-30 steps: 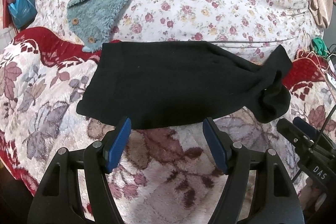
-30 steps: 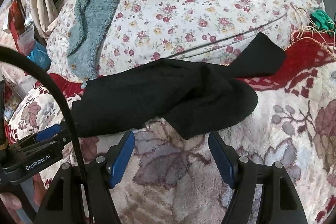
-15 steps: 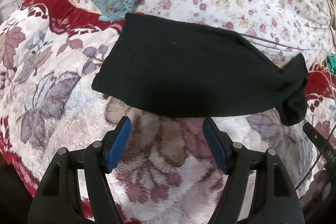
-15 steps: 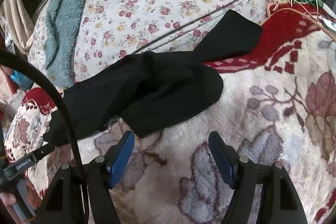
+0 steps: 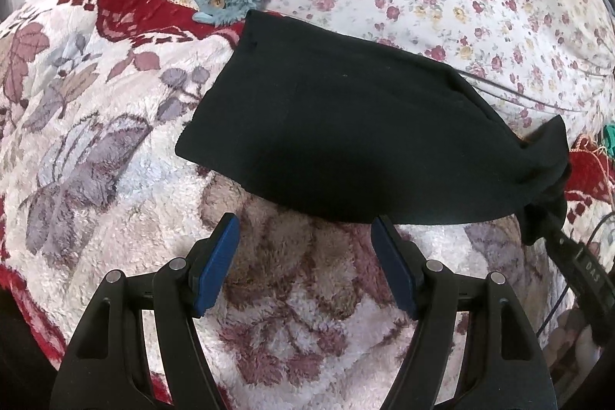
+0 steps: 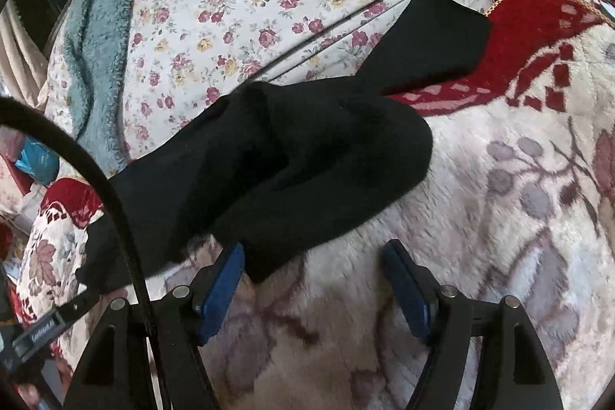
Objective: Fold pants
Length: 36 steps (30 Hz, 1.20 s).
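While black pants (image 5: 357, 125) lie across a floral plush blanket (image 5: 115, 148), half-flattened | left gripper (image 5: 305, 248) and right gripper (image 6: 313, 268) spread, empty, at the near hem | step: reaching to grasp | next: pinch both near edges, likely fold away.

Left gripper (image 5: 303, 237): you hold it angled steeply down, blue pads wide apart, gripping nothing.
Right gripper (image 6: 313, 262): angled down likewise, jaws spread, pads pressing nothing.
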Each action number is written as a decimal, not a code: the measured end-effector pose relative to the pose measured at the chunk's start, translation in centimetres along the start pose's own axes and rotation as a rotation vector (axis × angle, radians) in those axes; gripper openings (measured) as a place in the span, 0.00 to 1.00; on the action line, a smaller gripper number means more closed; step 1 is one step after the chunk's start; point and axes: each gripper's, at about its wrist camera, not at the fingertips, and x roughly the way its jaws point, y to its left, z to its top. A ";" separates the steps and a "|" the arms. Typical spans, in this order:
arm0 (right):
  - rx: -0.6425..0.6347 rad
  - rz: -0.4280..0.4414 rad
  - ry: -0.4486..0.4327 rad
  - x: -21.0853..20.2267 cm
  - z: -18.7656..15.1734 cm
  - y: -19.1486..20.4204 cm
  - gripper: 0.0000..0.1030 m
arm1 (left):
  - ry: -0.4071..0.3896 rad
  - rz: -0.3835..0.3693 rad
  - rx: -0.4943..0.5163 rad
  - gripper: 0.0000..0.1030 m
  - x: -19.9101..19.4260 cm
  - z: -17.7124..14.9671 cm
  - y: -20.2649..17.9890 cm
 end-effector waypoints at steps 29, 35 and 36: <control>-0.198 -0.195 -0.166 -11.8 5.3 -7.7 0.31 | -0.001 -0.021 -0.044 0.69 0.6 0.5 0.2; -0.106 -0.169 -0.022 -8.1 2.5 -7.2 0.53 | -0.004 -0.043 -0.081 0.69 0.1 -0.2 0.7; -0.097 -0.180 -0.002 -7.5 2.5 -7.5 0.53 | -0.007 -0.041 -0.082 0.69 0.1 -0.2 0.7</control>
